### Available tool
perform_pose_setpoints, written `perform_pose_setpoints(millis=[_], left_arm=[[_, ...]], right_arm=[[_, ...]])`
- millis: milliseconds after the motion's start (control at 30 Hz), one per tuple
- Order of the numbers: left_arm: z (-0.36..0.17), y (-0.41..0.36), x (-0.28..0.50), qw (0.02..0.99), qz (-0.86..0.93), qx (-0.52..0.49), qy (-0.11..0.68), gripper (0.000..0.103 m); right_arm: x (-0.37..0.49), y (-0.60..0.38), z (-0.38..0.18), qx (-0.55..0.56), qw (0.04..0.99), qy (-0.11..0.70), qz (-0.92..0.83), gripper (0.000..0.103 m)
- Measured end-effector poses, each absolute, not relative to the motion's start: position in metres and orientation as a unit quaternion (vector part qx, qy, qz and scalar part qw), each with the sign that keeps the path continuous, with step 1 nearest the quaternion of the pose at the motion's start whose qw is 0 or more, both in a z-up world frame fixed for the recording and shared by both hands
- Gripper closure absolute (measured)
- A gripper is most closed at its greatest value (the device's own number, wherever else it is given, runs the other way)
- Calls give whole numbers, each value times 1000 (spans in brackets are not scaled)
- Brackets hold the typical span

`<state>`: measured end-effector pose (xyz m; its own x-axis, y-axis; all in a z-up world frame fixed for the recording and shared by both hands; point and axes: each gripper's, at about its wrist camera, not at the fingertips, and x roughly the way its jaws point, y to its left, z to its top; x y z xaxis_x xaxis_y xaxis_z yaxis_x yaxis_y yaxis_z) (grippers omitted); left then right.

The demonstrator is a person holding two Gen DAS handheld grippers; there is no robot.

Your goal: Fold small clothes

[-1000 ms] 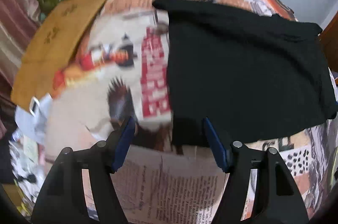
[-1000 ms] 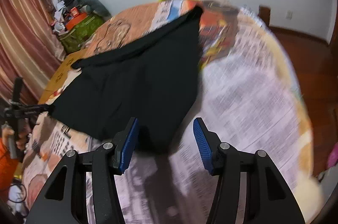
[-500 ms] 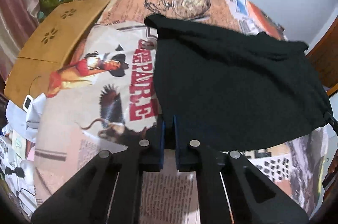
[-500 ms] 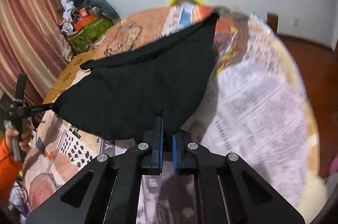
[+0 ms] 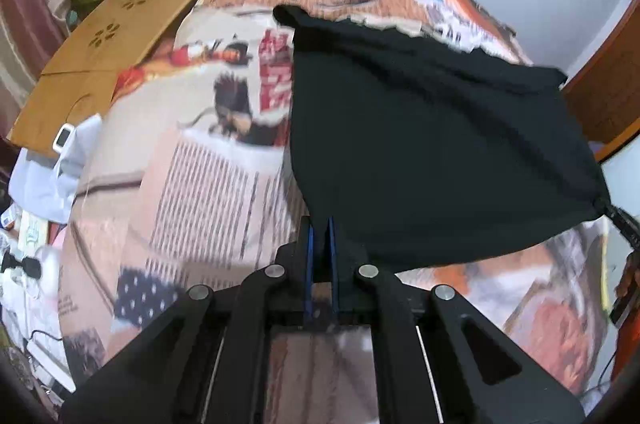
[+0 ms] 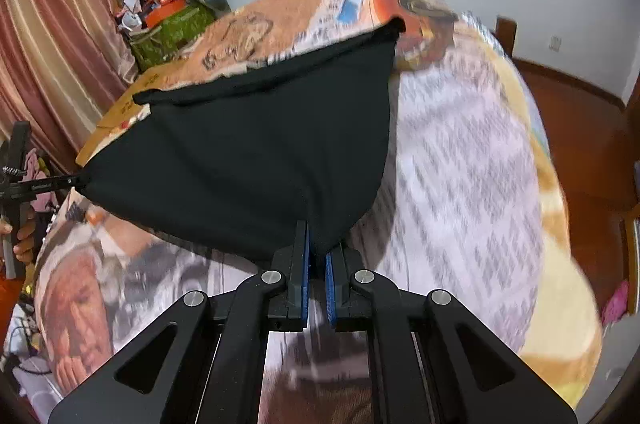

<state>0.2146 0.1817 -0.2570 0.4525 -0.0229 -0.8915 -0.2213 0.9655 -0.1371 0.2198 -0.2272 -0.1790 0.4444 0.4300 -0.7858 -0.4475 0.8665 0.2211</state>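
Left tongs (image 5: 320, 228) pinching the near left corner of the black garment (image 5: 420, 143), blue pads pressed together on the cloth. Garment's near edge is lifted off the newspaper-covered bench (image 5: 208, 183), far edge lying on the paper toward the wall. Right tongs (image 6: 317, 248) likewise pinching the near right corner, pads clamped on fabric; in the left wrist view the right tongs show only as a dark tip at the garment's far right corner. To do this fold well, my judgement: carry both corners forward together at the same height, keep the near edge taut so no sag or twist forms, lay them onto the far corners so edges line up, let go only once the cloth lies flat. Risk: thin grip may slip, or the newspaper drags along. Writing: big red characters on the newspaper left of the garment, too blurred to read; column text also unreadable. No brand or label visible on the garment.
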Motion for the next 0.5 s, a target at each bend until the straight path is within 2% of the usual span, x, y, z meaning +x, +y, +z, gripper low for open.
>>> perform_pose_setpoints(millis=[100, 200, 367, 500], left_arm=[[-263, 182, 205, 841, 113, -54, 526, 98], [-262, 193, 198, 838, 119, -53, 530, 98], [-235, 198, 204, 856, 128, -28, 500, 97], [-221, 191, 234, 866, 108, -31, 487, 88]], right_arm=[[213, -232, -186, -13, 849, 468, 245, 96], [210, -235, -186, -28, 852, 472, 222, 96], [211, -235, -167, -67, 872, 446, 188, 84], [227, -236, -151, -49, 882, 425, 196, 72]])
